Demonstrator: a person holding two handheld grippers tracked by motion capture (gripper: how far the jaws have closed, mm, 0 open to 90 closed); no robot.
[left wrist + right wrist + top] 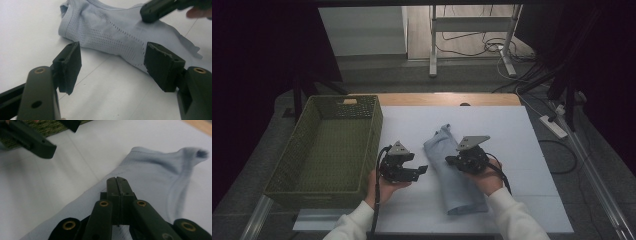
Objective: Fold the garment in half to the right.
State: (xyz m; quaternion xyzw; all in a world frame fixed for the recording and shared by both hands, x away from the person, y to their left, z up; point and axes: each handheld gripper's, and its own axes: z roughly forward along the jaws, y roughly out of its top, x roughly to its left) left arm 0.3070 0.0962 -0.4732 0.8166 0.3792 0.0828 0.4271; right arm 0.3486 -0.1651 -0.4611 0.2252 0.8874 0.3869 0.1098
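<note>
The cloth (454, 172) runs twelve to six on the counter (522, 150), right fingers (117, 185) pressed together over it, left fingers (68, 66) spread at its nine.

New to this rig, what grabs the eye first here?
The folded pale blue garment lying mid-table on the white sheet, with the right gripper over it, jaws shut. The left gripper sits beside it, jaws open on nothing. At the table's left stands an empty green woven basket.
</note>
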